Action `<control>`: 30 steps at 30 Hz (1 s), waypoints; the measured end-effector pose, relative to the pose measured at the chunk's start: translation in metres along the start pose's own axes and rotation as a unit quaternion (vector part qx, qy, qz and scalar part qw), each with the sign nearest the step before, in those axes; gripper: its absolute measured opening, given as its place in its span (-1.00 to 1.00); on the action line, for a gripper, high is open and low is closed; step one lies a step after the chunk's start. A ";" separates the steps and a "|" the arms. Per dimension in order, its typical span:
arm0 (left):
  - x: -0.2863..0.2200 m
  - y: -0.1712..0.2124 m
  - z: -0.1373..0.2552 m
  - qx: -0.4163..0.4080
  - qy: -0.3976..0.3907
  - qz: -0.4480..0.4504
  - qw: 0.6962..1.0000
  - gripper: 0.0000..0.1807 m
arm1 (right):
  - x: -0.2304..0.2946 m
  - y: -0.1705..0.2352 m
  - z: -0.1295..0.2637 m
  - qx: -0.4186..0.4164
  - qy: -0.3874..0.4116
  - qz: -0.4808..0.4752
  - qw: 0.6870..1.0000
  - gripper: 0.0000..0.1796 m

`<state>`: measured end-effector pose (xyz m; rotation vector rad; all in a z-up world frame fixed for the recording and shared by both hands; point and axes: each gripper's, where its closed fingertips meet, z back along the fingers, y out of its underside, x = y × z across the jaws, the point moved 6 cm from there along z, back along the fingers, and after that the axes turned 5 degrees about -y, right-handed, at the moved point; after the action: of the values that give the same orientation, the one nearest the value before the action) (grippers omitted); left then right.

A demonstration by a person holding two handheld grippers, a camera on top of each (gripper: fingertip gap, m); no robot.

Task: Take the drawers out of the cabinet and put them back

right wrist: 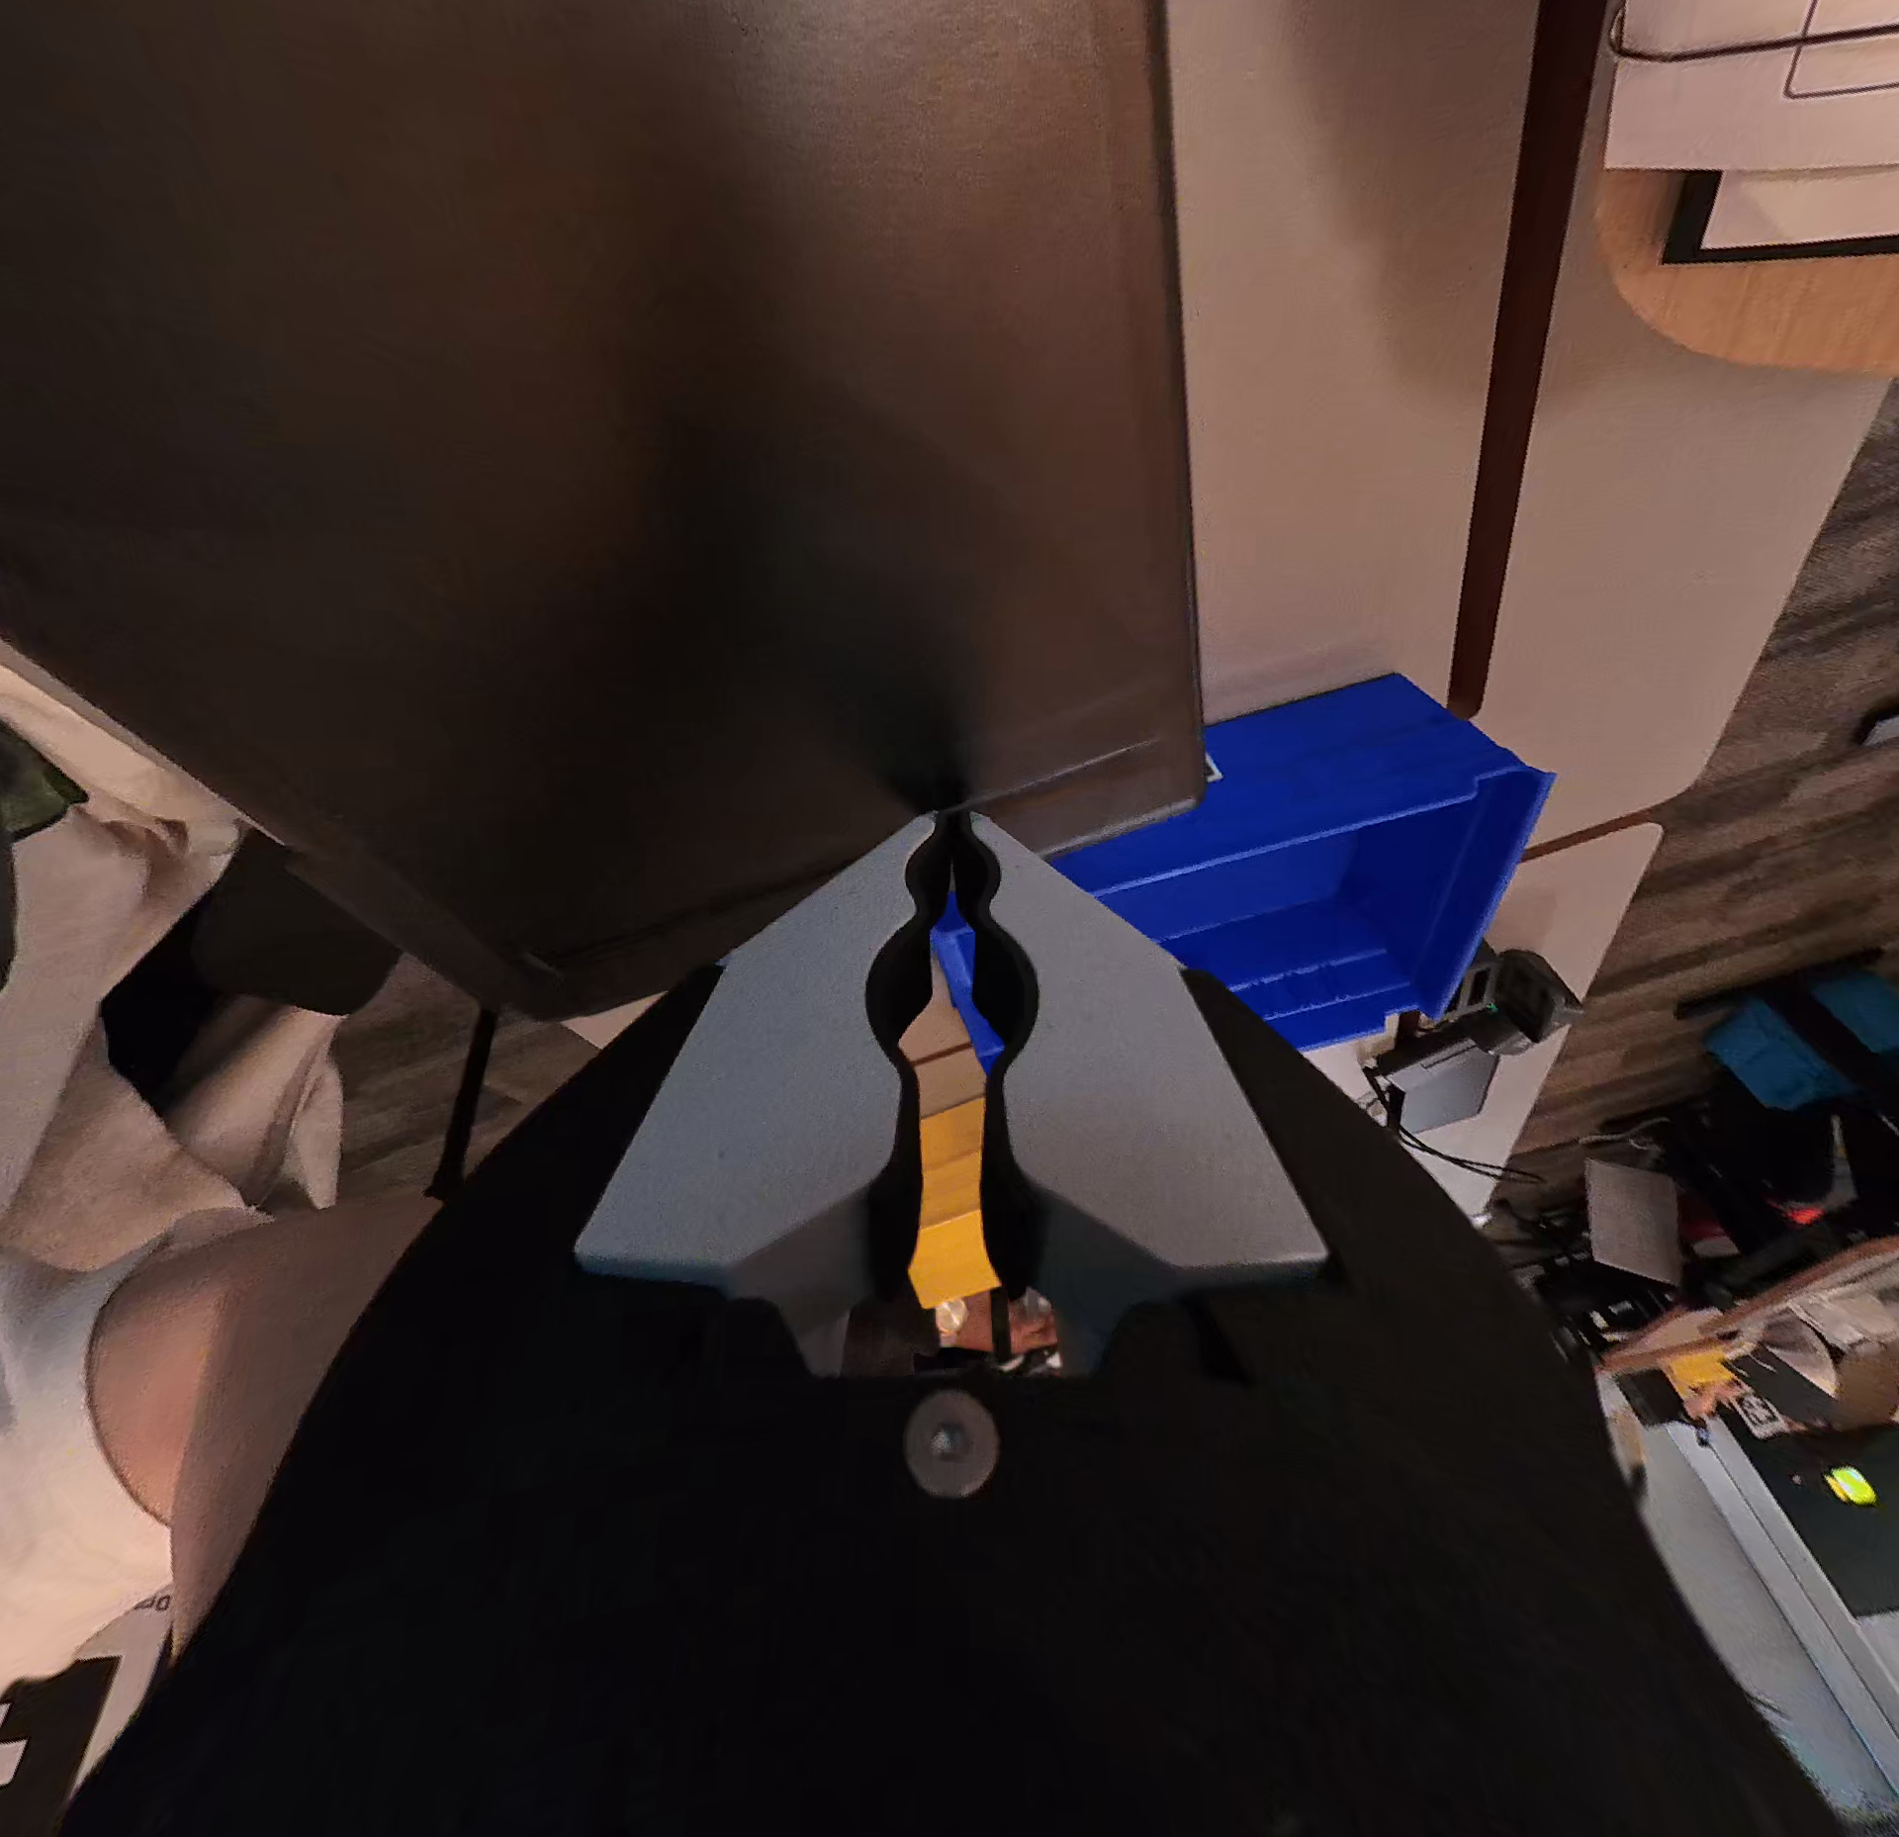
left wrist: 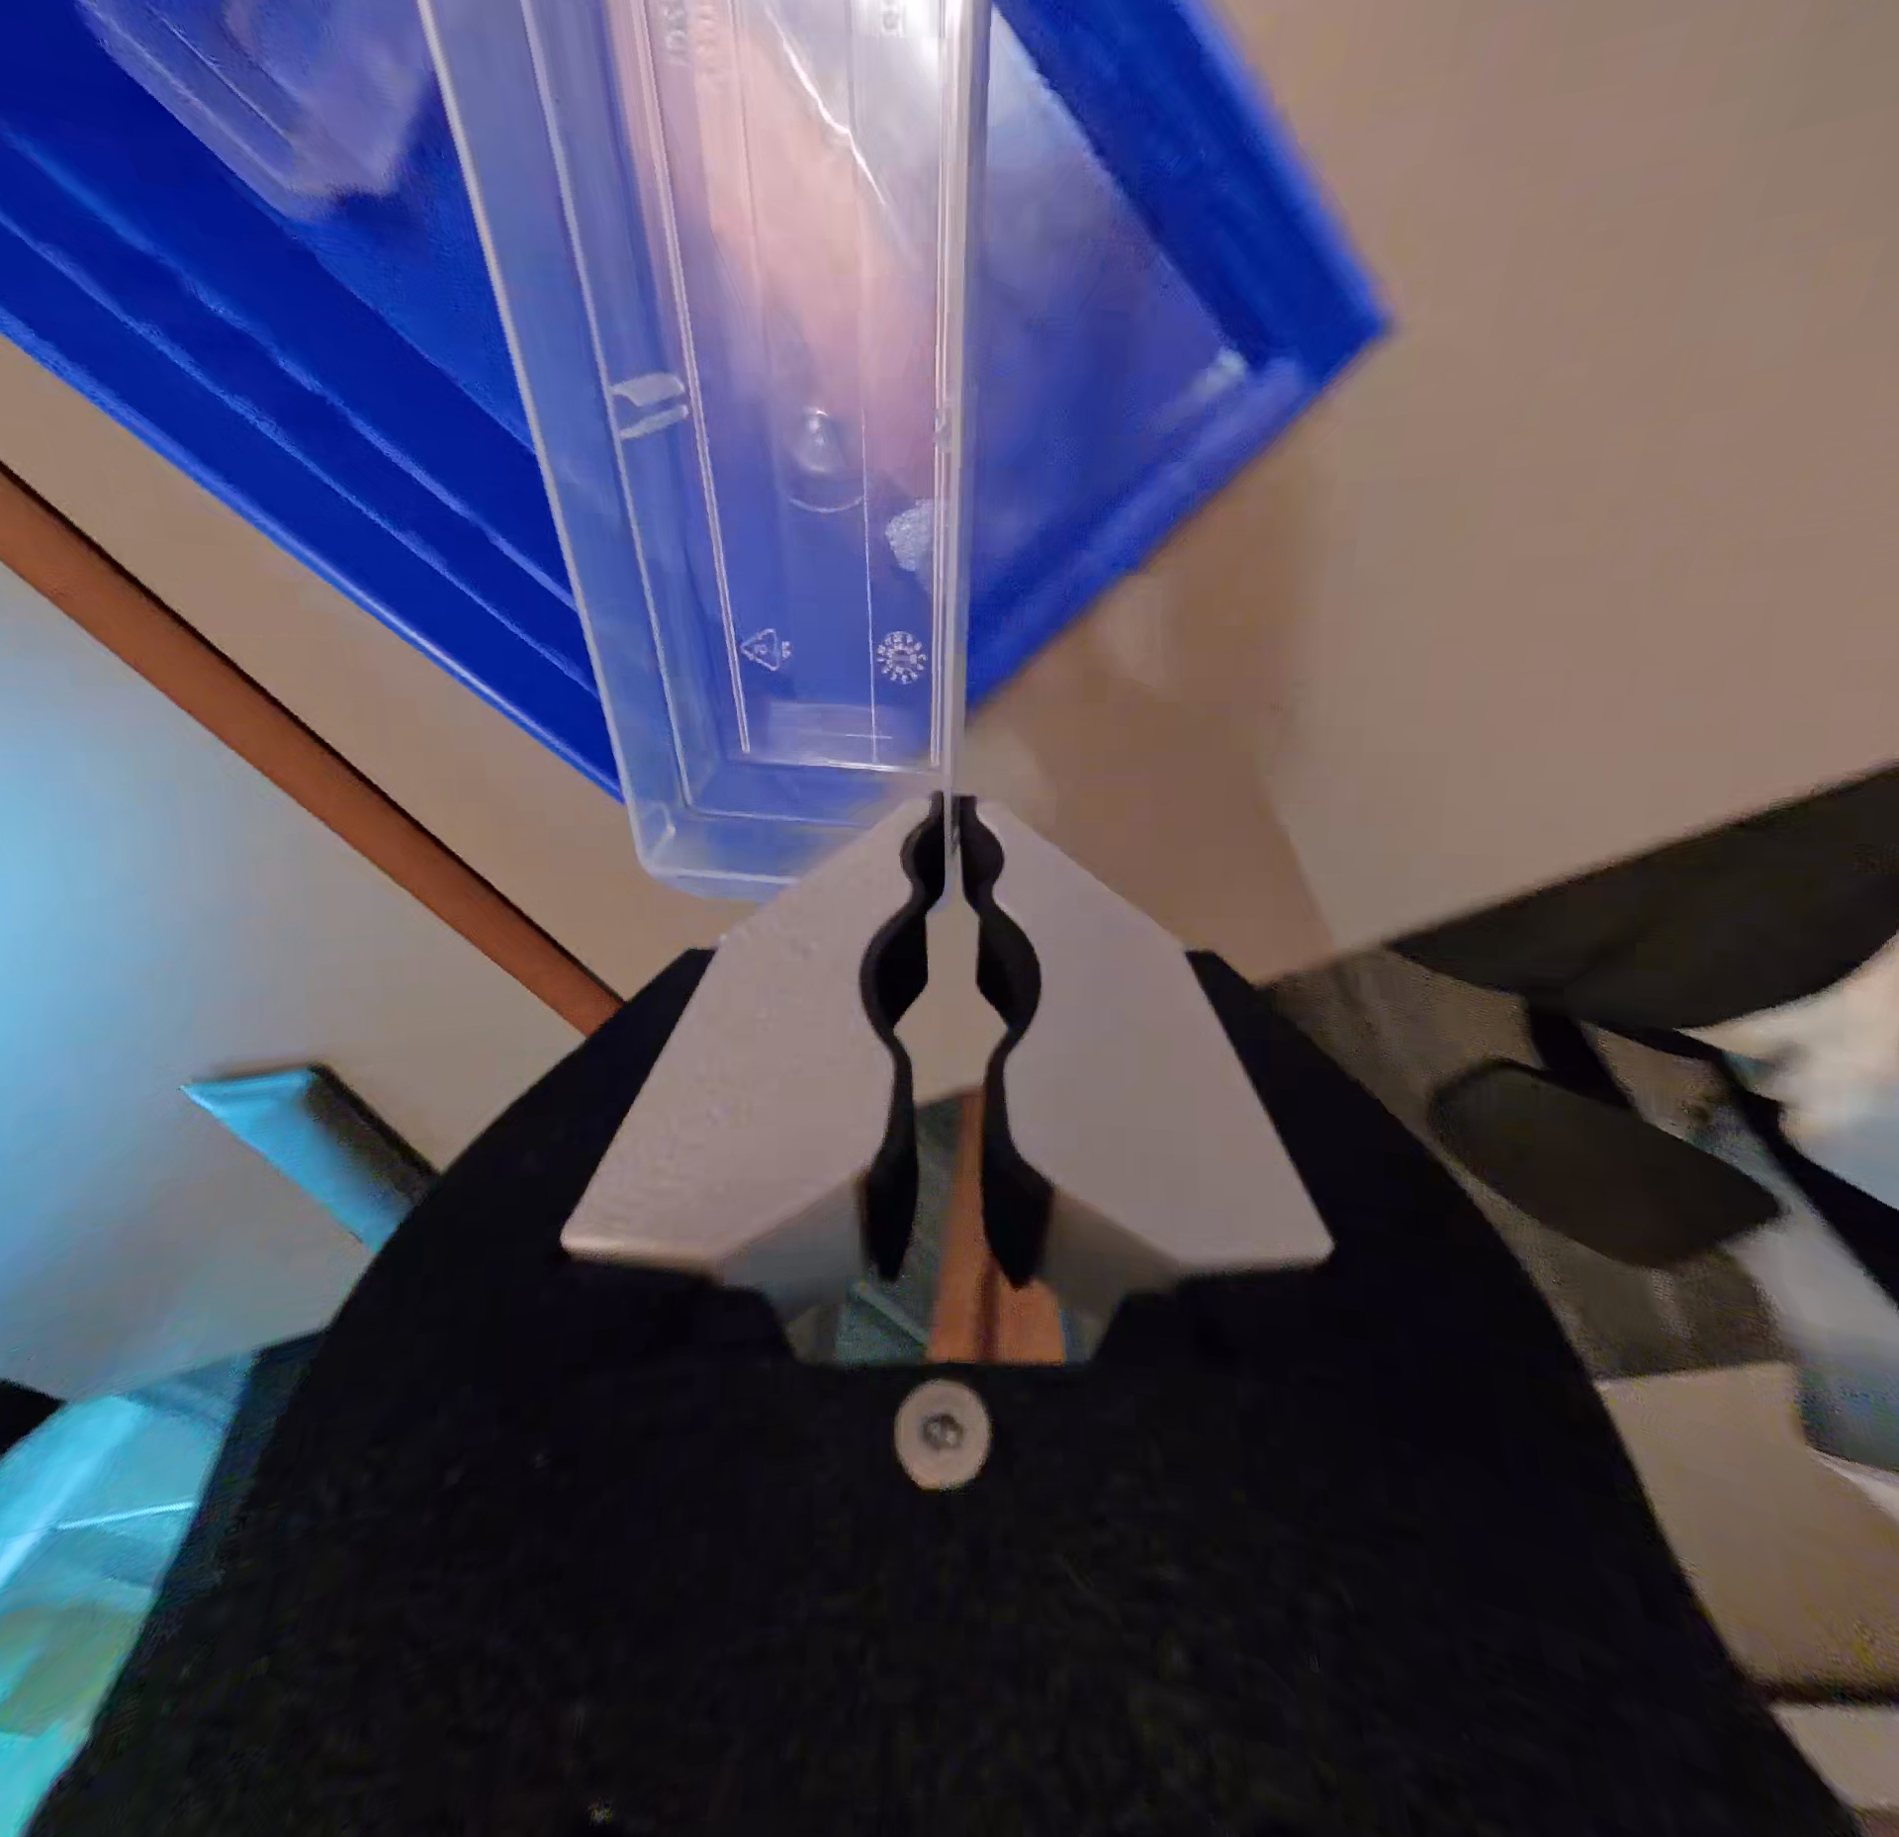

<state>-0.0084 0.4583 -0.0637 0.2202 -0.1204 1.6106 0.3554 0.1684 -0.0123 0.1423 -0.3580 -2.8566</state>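
My left gripper point(left wrist: 952, 811) is shut on the thin side wall of a clear plastic drawer point(left wrist: 760, 369), which stretches away from the fingertips and hangs over a blue bin point(left wrist: 1161, 277). Another clear drawer point(left wrist: 257, 71) lies inside that bin at the top left. My right gripper point(right wrist: 952, 824) is shut on the lower edge of a dark cabinet point(right wrist: 575, 369), which fills the upper left of the right wrist view. The blue bin point(right wrist: 1326, 863) shows on the table beyond the cabinet's corner.
A pale table point(left wrist: 1541, 452) with a brown edge strip point(left wrist: 267, 719) carries the bin. A person's arm and light shirt point(right wrist: 123, 1120) are at the left. A small camera point(right wrist: 1511, 996), cables and gear sit on the wood-pattern floor point(right wrist: 1747, 811) at the right.
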 end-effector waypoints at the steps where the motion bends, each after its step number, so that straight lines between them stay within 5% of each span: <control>1: -0.015 0.006 0.015 0.007 0.011 0.011 1.000 -1.00 | -0.001 0.001 0.000 -0.006 -0.006 -0.002 1.000 -1.00; 8: -0.137 0.031 0.074 0.071 0.072 -0.012 0.995 -1.00 | -0.003 0.005 0.000 -0.050 -0.025 -0.007 0.998 -1.00; 17: -0.283 -0.013 0.050 0.053 0.155 -0.040 0.986 -1.00 | -0.005 0.011 -0.001 -0.099 -0.046 -0.012 0.994 -1.00; 30: -0.337 -0.092 0.023 0.039 0.174 -0.008 0.984 -1.00 | -0.007 0.015 -0.002 -0.135 -0.066 -0.014 0.989 -1.00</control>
<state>0.0987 0.1297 -0.1190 -0.0041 0.2131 1.6162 0.3660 0.1562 -0.0100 -0.0938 0.0078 -2.9136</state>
